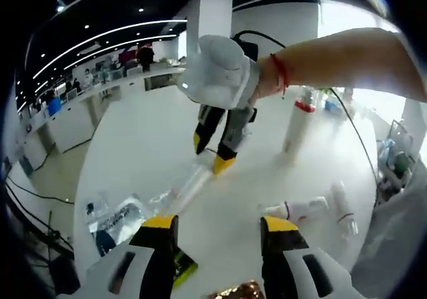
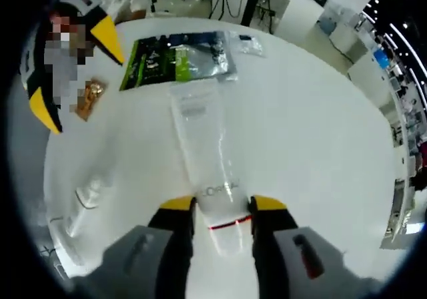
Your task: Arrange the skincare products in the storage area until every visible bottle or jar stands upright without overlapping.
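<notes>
R gripper (image 2: 222, 204) is clenched on a clear L'Oréal tube (image 2: 203, 155): yellow-tipped jaws sit on either side of the tube just above its white cap (image 2: 227, 235), by the red band. Tube lies flat on the white worktop (image 2: 313, 132), crimped end pointing toward the far edge, where it touches a green-and-silver sachet pack (image 2: 175, 60). A small clear packet (image 2: 243, 43) sits just beside that pack, nearer the far edge. A gold foil-wrapped item (image 2: 89, 99) lies near the pack's green end. A white pump bottle (image 2: 85, 202) lies on its side near the worktop's left edge in the right gripper view.

In the left gripper view the L gripper (image 1: 219, 223) hangs released, jaws apart with nothing between, over the worktop's (image 1: 147, 145) near edge. The R gripper (image 1: 212, 151) shows there too, held by a hand (image 1: 267, 79) with a red wrist string, tips on the tube (image 1: 187, 185). A tall white bottle w/ red collar (image 1: 298, 122) stands upright near the far side. Two white pump bottles (image 1: 300, 210) (image 1: 341, 209) lie flat toward the right edge, close together; can't tell if touching. Sachet pack (image 1: 120, 219) lies at the near left, gold item (image 1: 237, 290) at the very near edge. Background: desks, people, office space.
</notes>
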### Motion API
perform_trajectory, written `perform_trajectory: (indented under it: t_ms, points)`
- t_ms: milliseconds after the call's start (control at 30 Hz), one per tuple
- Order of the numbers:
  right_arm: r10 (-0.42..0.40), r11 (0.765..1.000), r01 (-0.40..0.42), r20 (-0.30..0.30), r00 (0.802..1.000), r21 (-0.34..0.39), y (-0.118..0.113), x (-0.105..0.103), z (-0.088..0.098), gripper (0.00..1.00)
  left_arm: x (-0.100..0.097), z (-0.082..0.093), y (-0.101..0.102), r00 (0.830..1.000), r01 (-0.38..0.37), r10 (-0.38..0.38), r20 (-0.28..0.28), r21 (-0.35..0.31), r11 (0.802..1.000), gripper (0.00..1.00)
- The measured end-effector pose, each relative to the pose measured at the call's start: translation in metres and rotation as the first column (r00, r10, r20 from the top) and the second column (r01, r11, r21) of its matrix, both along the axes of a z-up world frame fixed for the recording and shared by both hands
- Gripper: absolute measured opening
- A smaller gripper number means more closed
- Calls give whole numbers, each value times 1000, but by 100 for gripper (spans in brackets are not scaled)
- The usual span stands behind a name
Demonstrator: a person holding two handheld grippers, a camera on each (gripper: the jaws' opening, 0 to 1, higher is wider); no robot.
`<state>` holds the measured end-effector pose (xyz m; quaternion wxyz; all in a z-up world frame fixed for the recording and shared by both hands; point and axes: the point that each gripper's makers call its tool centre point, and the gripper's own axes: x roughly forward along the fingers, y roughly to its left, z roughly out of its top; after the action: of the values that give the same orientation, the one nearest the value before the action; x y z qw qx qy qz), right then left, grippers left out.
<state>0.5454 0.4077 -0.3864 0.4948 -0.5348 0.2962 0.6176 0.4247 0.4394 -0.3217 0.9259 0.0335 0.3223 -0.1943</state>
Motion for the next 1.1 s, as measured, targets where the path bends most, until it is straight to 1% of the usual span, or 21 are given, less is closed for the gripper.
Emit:
perform_trajectory:
  t_ms: [67,133,200,233,300,433,567,633,700,733,833,1000,1100]
  points:
    - [25,1000,-24,14,1000,-19,-5,-3,1,31,1,2,3,1000,-13,13,4,-6,1000,51]
    - [37,999,-36,16,999,-28,-10,-6,1,30,1,2,4,1000,-20,20,7,-3,1000,51]
    - [31,999,-31,14,999,-32,-13,-7,0,29,1,-2,8,1000,-22,22,-2,18,1000,51]
    - [47,998,-46,13,999,-42,-16,-10,0,29,1,-4,9,1000,-23,23,-9,20,1000,51]
    - [68,996,-67,23,997,-62,-21,-15,-1,29,0,-5,10,999,-27,27,-20,12,1000,51]
    - [119,988,-115,34,992,-98,-31,-25,-3,29,1,-4,16,998,-57,57,-14,-7,998,51]
    - [150,982,-145,38,988,-121,-42,-39,-4,29,-1,-14,22,995,-81,81,-56,2,997,50]
    - [156,981,-150,40,987,-127,-46,-44,-4,29,-1,-17,25,993,-94,94,-67,-4,996,50]
    - [167,979,-159,57,984,-127,-50,-50,-4,29,-3,-20,26,990,-115,113,-87,-29,993,50]
    - [162,980,-153,64,985,-124,-52,-52,-4,29,-3,-21,27,987,-129,123,-99,-48,991,50]
    - [156,984,-147,91,984,-104,-55,-57,-3,28,-5,-25,26,983,-145,135,-124,-75,987,49]
    - [138,990,-133,130,982,-49,-60,-65,-1,28,-9,-35,22,977,-144,129,-168,-78,987,48]
    - [139,990,-136,159,977,-32,-63,-69,0,28,-13,-38,16,973,-146,123,-194,-110,983,48]
